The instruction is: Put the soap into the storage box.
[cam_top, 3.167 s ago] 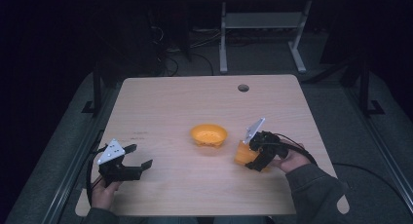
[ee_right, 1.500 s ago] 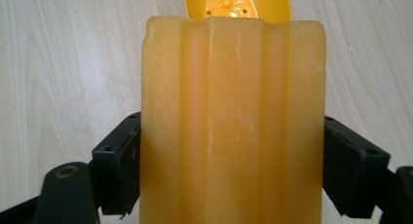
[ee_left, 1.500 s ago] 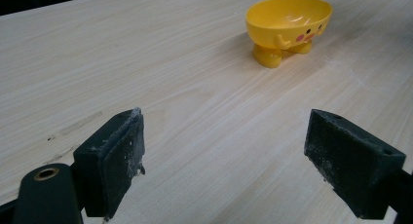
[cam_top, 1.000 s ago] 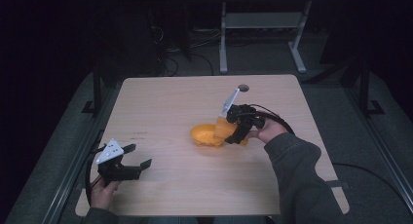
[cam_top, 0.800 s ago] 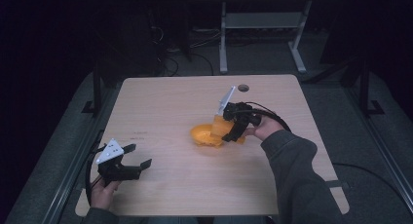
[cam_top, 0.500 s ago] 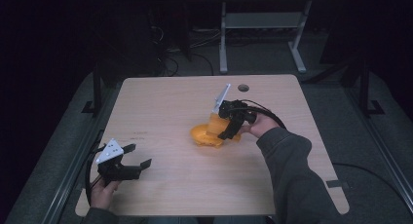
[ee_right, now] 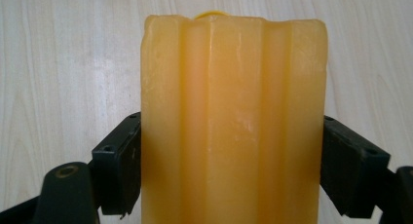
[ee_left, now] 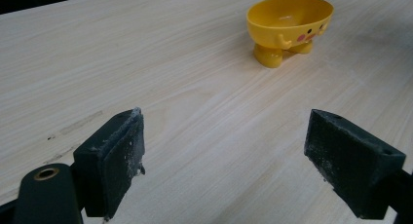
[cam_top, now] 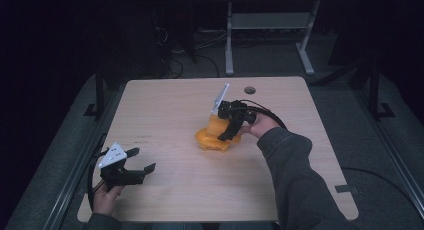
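Your right gripper (cam_top: 226, 132) squeezes a ribbed orange block (ee_right: 233, 117) over the yellow plastic bowl (cam_top: 212, 140). Your left gripper (cam_top: 139, 161) sits wide open.

My tabletop (cam_top: 165, 115) is pale wood-grain laminate, smooth and matt. The yellow bowl (ee_left: 288, 20) looks like glossy moulded plastic. The orange ridged block (ee_right: 233, 121) between my right gripper's pads (ee_right: 117, 168) is waxy and semi-matt. The left gripper's pads (ee_left: 113, 163) are rough black rubber, dusted white
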Demonstrator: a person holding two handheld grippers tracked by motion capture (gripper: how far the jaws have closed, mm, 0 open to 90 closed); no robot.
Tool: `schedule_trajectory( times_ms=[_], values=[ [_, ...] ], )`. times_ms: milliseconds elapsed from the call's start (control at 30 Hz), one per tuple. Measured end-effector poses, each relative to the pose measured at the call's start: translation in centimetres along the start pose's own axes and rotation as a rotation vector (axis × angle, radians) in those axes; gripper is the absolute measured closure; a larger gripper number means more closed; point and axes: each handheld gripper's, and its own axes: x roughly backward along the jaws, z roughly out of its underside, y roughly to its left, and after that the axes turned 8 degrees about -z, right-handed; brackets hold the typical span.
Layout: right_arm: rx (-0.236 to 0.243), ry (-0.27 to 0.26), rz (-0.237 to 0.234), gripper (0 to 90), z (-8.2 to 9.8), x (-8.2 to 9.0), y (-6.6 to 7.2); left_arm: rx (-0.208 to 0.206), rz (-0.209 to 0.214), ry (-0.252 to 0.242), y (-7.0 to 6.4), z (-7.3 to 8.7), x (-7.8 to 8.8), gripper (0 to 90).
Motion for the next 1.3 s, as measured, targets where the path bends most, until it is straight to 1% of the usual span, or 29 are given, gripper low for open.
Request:
schedule_trajectory(
  times_ms=[133,200,233,300,333,400,433,500,733,800,1033,1167,1233,1300],
  values=[
    [0.001,0.009,-0.015,20.7,-0.3,-0.6,-0.1,0.001,0.000,0.001,-0.1,0.0,0.0,14.1],
    [0.007,0.014,-0.014,20.7,-0.4,-0.8,-0.1,0.002,0.000,0.001,-0.1,0.0,0.0,14.1],
    [0.014,0.034,-0.014,20.7,-0.8,-1.0,-0.1,0.004,0.000,-0.001,-0.1,0.0,-0.1,14.1],
    [0.021,0.045,-0.012,20.6,-1.2,-1.2,-0.1,0.008,0.000,-0.005,-0.1,0.0,-0.1,14.1],
    [0.024,0.040,-0.013,20.7,-1.3,-1.3,-0.2,-0.005,-0.001,0.002,0.0,0.0,0.0,14.1],
    [0.022,0.044,-0.018,20.7,-1.4,-1.4,-0.2,-0.005,-0.001,0.002,0.1,0.0,0.0,14.1],
    [0.026,0.058,-0.016,20.7,-1.6,-1.8,-0.3,-0.004,-0.001,0.003,0.1,0.0,0.1,14.1],
    [0.027,0.061,-0.026,20.7,-1.7,-2.1,-0.4,-0.006,0.000,0.004,0.1,0.0,0.1,14.1],
    [0.036,0.070,-0.027,20.6,-2.2,-2.9,-0.5,-0.003,0.000,0.006,0.1,0.0,0.0,14.1],
    [0.039,0.072,-0.038,20.6,-2.3,-3.2,-0.6,-0.001,0.001,0.005,0.1,0.0,0.1,14.1],
    [0.043,0.081,-0.037,20.5,-2.5,-3.5,-0.7,0.001,0.002,0.005,0.1,0.0,0.0,14.1],
    [0.044,0.094,-0.040,20.4,-2.6,-3.9,-0.8,0.000,0.002,0.006,0.1,0.0,0.0,14.1],
    [0.041,0.100,-0.042,20.4,-2.7,-4.1,-0.8,0.001,0.002,0.005,0.1,0.0,0.1,14.1],
    [0.031,0.090,-0.056,20.1,-2.7,-4.1,-0.8,0.003,0.003,0.005,0.1,0.0,0.0,14.1]
  ],
)
